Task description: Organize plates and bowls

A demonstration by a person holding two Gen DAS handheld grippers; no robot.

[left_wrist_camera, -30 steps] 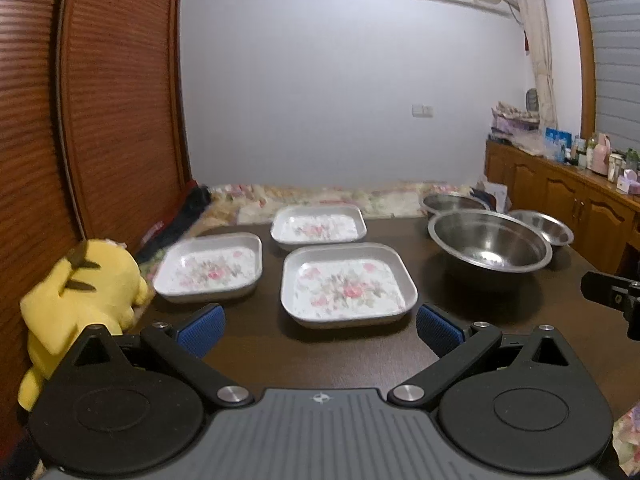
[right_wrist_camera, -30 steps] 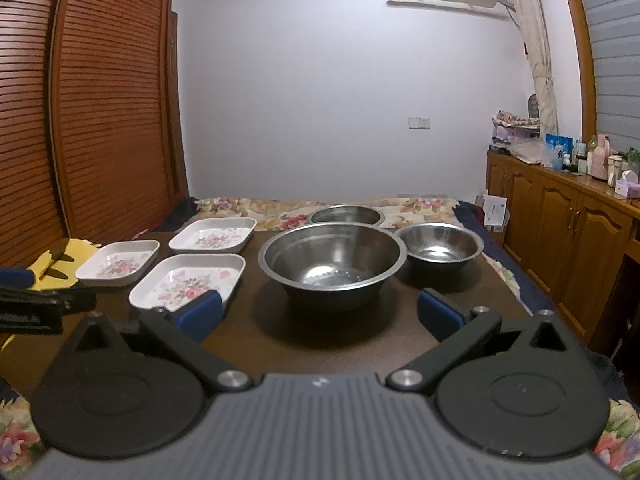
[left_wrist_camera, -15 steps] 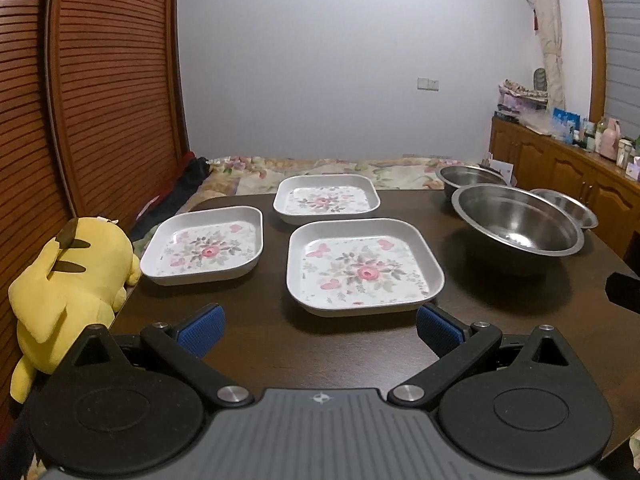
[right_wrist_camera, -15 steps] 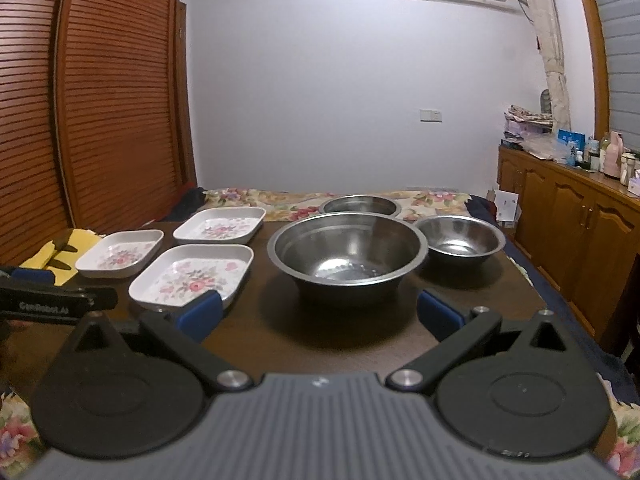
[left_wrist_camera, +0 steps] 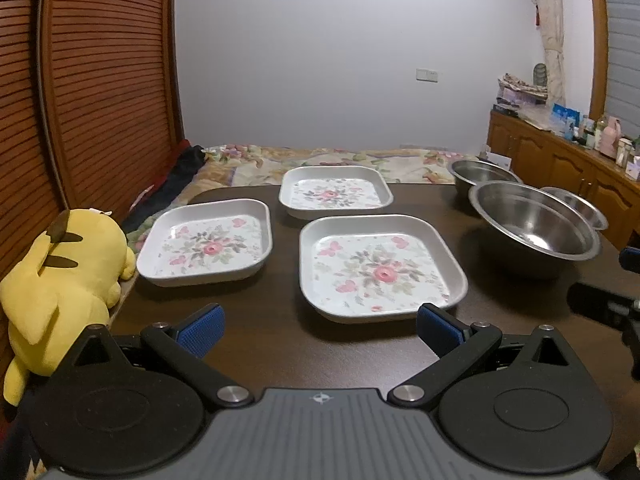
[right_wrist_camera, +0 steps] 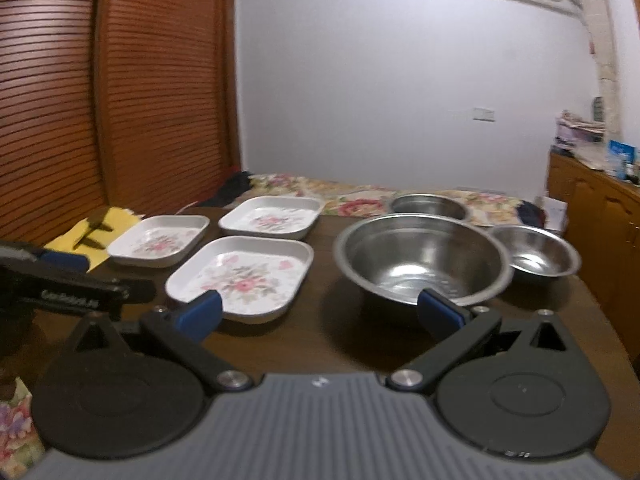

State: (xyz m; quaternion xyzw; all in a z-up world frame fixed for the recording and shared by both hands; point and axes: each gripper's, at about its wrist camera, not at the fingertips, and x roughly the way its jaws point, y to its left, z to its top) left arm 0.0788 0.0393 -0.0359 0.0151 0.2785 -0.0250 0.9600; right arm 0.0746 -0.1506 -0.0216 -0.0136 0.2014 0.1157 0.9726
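Yellow plush toy (left_wrist_camera: 60,280), left view clearest

Yellow plush toy (left_wrist_camera: 60,280) slumps at the left edge of the dark wooden table (left_wrist_camera: 272,344). Slatted wood doors (left_wrist_camera: 100,92) fill the upper left, a floral bedspread (left_wrist_camera: 320,160) sits mid-frame behind, and a cluttered wooden cabinet (left_wrist_camera: 560,152) runs along the right.

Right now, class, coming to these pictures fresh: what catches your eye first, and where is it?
Three white floral plates cluster on the dark table, and three steel bowls sit to their right, the largest nearest. A yellow plush toy lies at the table's left edge. Both grippers hover open before them.
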